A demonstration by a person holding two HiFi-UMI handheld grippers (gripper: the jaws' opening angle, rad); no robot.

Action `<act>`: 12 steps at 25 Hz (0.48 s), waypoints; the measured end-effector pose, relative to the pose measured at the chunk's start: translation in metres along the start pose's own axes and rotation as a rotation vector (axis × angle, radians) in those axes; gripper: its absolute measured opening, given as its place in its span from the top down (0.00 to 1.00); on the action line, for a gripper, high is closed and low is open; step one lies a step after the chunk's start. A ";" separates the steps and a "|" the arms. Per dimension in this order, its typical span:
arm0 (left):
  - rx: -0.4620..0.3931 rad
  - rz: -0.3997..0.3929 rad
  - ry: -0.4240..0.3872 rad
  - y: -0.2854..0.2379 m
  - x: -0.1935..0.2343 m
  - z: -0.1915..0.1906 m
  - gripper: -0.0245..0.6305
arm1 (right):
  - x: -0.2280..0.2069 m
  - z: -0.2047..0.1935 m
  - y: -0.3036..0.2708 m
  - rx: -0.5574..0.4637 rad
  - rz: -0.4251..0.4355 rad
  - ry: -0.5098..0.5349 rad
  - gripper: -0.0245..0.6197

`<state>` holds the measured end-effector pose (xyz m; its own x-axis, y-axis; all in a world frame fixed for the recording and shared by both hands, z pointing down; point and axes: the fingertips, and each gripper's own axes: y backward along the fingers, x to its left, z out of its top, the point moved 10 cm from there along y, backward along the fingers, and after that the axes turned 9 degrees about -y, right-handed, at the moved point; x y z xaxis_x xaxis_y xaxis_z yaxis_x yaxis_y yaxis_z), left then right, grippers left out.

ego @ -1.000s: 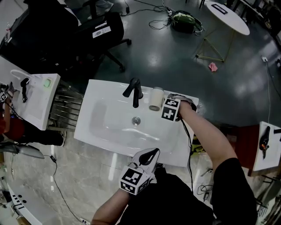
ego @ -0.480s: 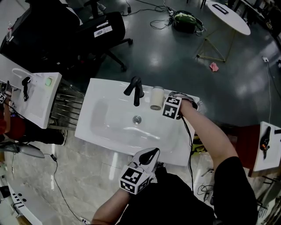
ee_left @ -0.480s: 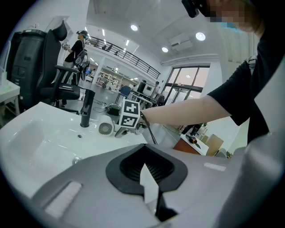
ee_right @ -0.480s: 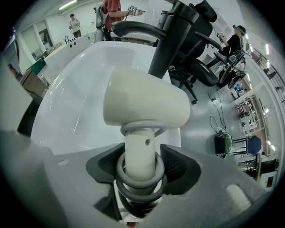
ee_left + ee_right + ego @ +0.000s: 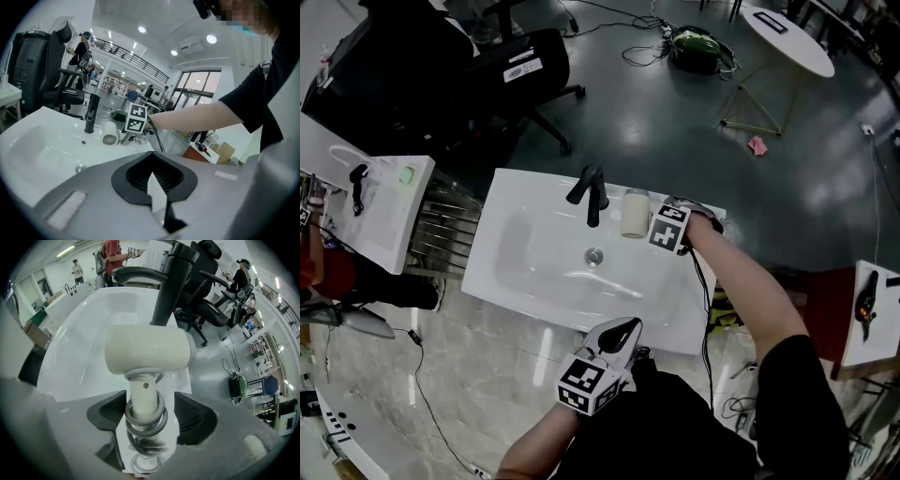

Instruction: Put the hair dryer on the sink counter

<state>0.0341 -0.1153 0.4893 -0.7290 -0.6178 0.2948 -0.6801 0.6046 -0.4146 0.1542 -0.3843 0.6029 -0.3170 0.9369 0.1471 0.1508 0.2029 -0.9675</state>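
Observation:
The cream hair dryer point(image 5: 633, 214) lies on the white sink counter point(image 5: 525, 272), just right of the black faucet point(image 5: 589, 192). My right gripper point(image 5: 667, 230) points steeply down over its handle. In the right gripper view the handle, wrapped in coiled grey cord point(image 5: 145, 420), runs between the jaws of my right gripper point(image 5: 146, 411). The jaws have just been opening, and both pads stand clear of the handle. My left gripper point(image 5: 619, 330) hovers at the counter's front edge, shut and empty. From the left gripper view, the hair dryer point(image 5: 110, 132) shows beside the faucet point(image 5: 90, 112).
The basin drain point(image 5: 594, 255) sits below the faucet. A black office chair point(image 5: 516, 66) stands behind the sink. A second white sink unit point(image 5: 380, 202) is at the left. Cables trail on the dark floor beyond, and the dryer's black cord drops off the counter's right side.
The view has shifted slightly. Both grippers and the hair dryer keep their places on and around the counter.

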 end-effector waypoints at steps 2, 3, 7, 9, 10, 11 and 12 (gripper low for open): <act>0.001 -0.001 0.001 0.001 -0.001 0.000 0.96 | 0.000 -0.002 0.002 -0.012 -0.002 -0.011 0.46; 0.001 -0.001 0.001 0.001 -0.001 0.000 0.96 | 0.000 -0.002 0.003 -0.020 -0.003 -0.019 0.46; 0.000 -0.004 0.003 0.001 -0.003 0.000 0.96 | 0.000 -0.006 0.007 -0.042 -0.010 -0.034 0.46; 0.000 -0.006 0.001 0.001 -0.005 -0.001 0.96 | 0.001 -0.008 0.009 -0.046 -0.014 -0.035 0.46; 0.000 -0.007 0.000 0.000 -0.006 -0.001 0.96 | 0.001 -0.009 0.010 -0.050 -0.016 -0.035 0.46; 0.001 -0.009 -0.001 0.000 -0.007 -0.001 0.96 | 0.002 -0.010 0.011 -0.054 -0.019 -0.035 0.46; 0.001 -0.010 -0.002 0.000 -0.008 -0.001 0.96 | 0.003 -0.011 0.013 -0.059 -0.023 -0.033 0.46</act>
<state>0.0403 -0.1098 0.4877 -0.7221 -0.6247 0.2972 -0.6872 0.5980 -0.4125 0.1661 -0.3760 0.5929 -0.3512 0.9223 0.1613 0.1977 0.2415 -0.9500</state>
